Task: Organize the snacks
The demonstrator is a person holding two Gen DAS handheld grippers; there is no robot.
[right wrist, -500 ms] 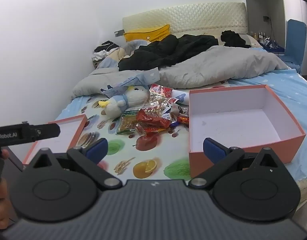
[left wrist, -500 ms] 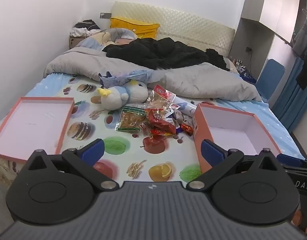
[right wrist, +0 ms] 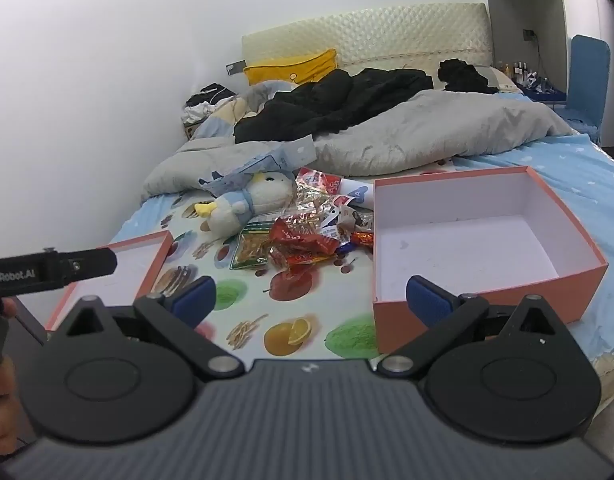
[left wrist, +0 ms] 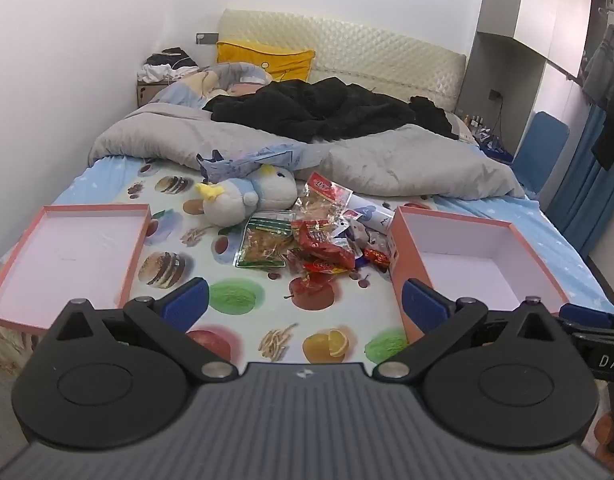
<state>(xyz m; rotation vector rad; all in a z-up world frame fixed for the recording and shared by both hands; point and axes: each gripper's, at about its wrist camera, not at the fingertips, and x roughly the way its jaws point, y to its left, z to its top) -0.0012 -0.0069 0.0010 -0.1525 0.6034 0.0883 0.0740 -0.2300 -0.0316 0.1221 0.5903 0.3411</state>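
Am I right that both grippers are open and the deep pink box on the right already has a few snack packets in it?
Not quite. The deep pink box is empty, as the right wrist view shows; the snack packets lie piled on the bed beside it. Both the left gripper and the right gripper are open, as you said.

Open bed sheet (left wrist: 291, 320) lies between the tongs and the snack pile (left wrist: 315, 236), giving a clear approach from the near edge. The deep box (right wrist: 487, 280) walls off the pile's right side, touching it. The shallow lid (left wrist: 67, 248) flanks the left, well apart. A plush toy (left wrist: 247, 196) blocks the far-left side; the grey duvet (left wrist: 407, 164) closes the rear.
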